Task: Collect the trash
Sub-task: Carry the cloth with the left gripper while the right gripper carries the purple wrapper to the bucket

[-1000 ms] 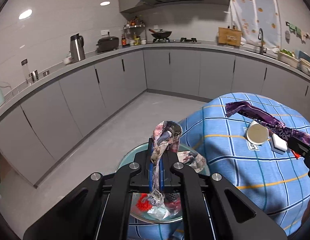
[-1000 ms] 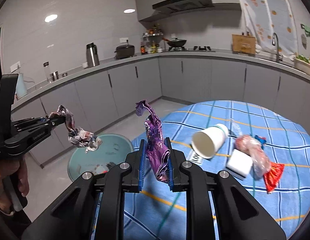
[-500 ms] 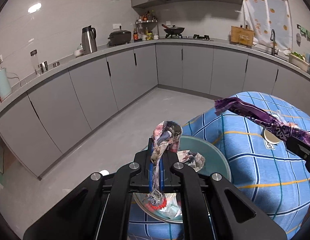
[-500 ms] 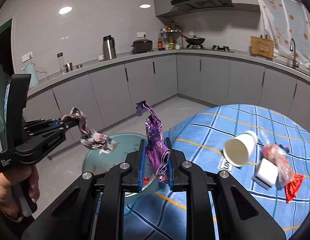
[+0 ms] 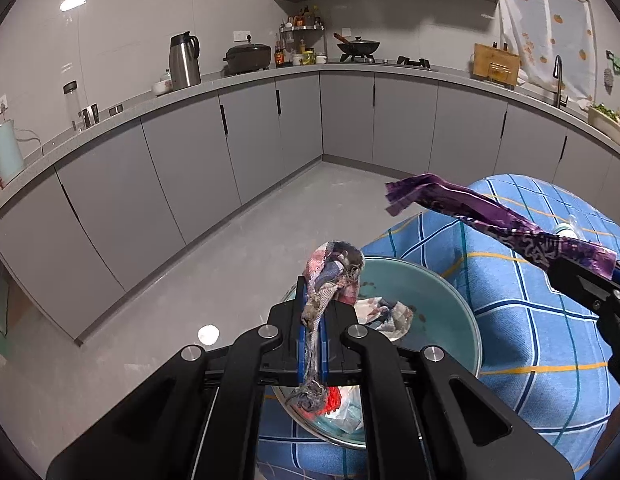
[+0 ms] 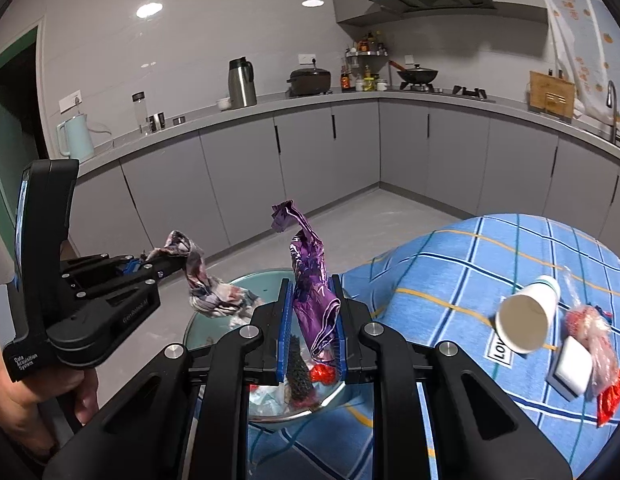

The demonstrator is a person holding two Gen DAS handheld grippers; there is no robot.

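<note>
Gripping purple wrapper (image 6: 310,280) upright – right gripper (image 6: 310,336) | left gripper (image 5: 313,320) pinching crumpled wrapper (image 5: 330,272) – over bowl (image 5: 450,300)

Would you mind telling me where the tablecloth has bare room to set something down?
The tablecloth is bare between the bowl and the paper cup, and beyond the cup toward the cabinets. It is crowded at the right edge, where cup, white block and red wrappers cluster.

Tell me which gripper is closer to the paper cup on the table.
Right. The right gripper is over the bin beside the table, nearer the paper cup; the left gripper is farther away.
</note>
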